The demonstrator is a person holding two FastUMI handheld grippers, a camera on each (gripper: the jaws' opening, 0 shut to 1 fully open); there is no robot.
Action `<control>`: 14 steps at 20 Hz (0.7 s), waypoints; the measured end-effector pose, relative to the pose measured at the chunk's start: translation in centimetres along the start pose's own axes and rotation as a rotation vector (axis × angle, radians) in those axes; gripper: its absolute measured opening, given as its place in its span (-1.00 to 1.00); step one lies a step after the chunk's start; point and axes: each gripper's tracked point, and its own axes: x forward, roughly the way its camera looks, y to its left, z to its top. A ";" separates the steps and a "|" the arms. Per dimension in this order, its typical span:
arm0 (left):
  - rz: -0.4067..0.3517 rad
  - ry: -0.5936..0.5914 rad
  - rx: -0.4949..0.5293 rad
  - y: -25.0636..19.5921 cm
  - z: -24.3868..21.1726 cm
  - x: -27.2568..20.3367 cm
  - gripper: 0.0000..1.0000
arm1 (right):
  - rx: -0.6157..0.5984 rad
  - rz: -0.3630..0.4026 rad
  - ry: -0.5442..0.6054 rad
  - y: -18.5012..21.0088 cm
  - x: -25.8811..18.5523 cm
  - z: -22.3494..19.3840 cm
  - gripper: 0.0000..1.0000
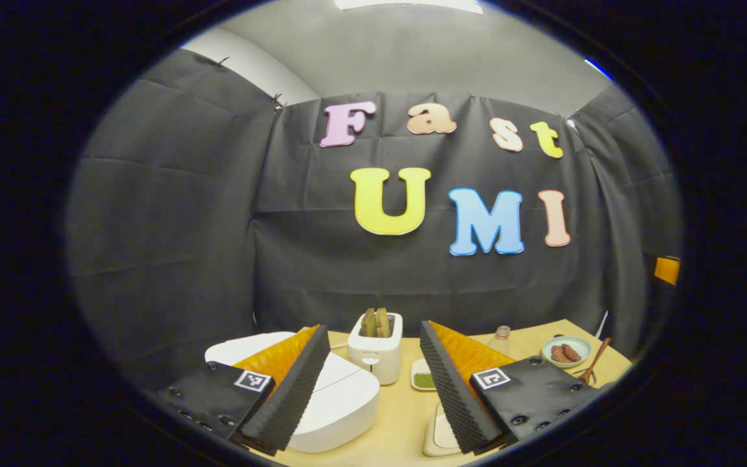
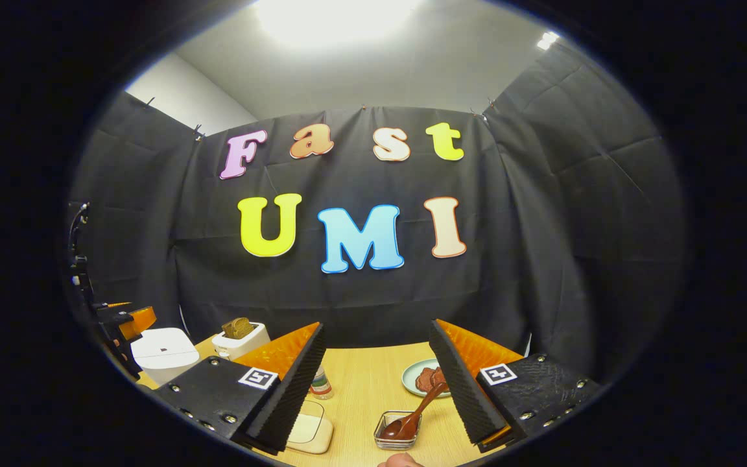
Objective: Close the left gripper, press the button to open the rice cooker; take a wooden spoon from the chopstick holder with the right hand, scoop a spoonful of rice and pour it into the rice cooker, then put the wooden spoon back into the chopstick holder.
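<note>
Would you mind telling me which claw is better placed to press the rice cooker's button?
Left: the open left claw hovers directly over the closed rice cooker, right claw faces the wooden spoon.

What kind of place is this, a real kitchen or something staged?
Most likely a staged kitchen corner inside a recording booth: a wooden table backed by black cloth walls, set with a white rice cooker, a toaster holding bread, and a plate of food.
</note>
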 end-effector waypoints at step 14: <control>-0.074 -0.144 0.048 -2.4 2.9 -5.2 0.94 | -0.027 -0.004 -0.068 4.6 -0.7 0.1 0.95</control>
